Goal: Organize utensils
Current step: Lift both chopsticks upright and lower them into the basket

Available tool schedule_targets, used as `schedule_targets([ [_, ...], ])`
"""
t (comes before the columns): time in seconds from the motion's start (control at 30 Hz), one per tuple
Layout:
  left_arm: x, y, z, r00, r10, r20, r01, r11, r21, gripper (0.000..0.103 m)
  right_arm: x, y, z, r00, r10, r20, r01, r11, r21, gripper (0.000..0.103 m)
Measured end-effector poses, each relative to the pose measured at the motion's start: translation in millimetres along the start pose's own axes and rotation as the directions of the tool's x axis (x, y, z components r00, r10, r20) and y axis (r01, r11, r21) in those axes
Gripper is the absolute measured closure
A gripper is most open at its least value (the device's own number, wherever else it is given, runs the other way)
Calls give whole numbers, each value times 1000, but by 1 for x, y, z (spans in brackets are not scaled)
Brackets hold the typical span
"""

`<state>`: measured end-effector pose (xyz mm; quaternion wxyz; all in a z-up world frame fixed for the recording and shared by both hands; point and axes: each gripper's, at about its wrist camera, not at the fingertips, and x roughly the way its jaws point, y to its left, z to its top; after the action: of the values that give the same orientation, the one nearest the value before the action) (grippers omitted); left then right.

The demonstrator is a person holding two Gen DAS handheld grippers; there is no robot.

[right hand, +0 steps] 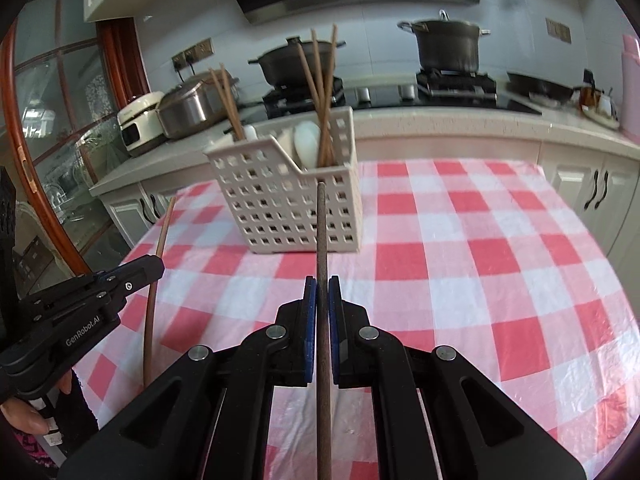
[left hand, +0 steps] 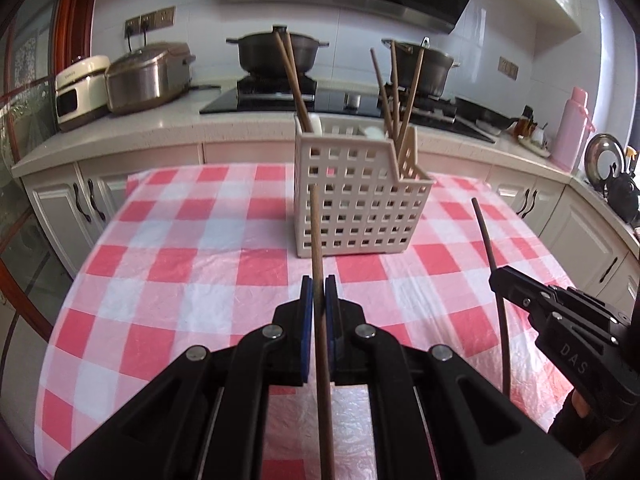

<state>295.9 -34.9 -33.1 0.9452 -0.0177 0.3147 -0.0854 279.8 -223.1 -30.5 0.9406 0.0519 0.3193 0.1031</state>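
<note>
My left gripper (left hand: pixel 319 280) is shut on a brown wooden chopstick (left hand: pixel 316 232) that sticks up and forward between its blue pads, above the checked tablecloth. My right gripper (right hand: pixel 322 280) is shut on a darker chopstick (right hand: pixel 321 224) in the same way. Each gripper shows in the other's view: the right gripper (left hand: pixel 496 276) at the right edge with its dark chopstick (left hand: pixel 486 236), the left gripper (right hand: pixel 158 264) at the left edge with its brown chopstick (right hand: pixel 164 224). Ahead on the table stands a beige perforated utensil basket (left hand: pixel 352 208) (right hand: pixel 288 200) holding several upright chopsticks and white spoons.
The table wears a red-and-white checked cloth (left hand: pixel 180 248) (right hand: pixel 480 260). Behind it runs a kitchen counter with a rice cooker (left hand: pixel 148 76), two dark pots on a stove (left hand: pixel 276 52), a pink flask (left hand: pixel 572 128) and white cabinets. A person's hand (right hand: pixel 24 412) holds the left gripper.
</note>
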Motion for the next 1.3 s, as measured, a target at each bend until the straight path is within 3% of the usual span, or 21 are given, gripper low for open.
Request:
schedule_targets([
  [0.4, -51, -1, 2, 993, 3, 122, -6, 1000, 26, 97, -37, 23, 8, 995, 6, 96, 1, 998, -71, 97],
  [1.3, -109, 2, 6, 969, 4, 246, -13, 999, 34, 97, -77, 44, 12, 981, 29, 191, -6, 993, -116, 97],
])
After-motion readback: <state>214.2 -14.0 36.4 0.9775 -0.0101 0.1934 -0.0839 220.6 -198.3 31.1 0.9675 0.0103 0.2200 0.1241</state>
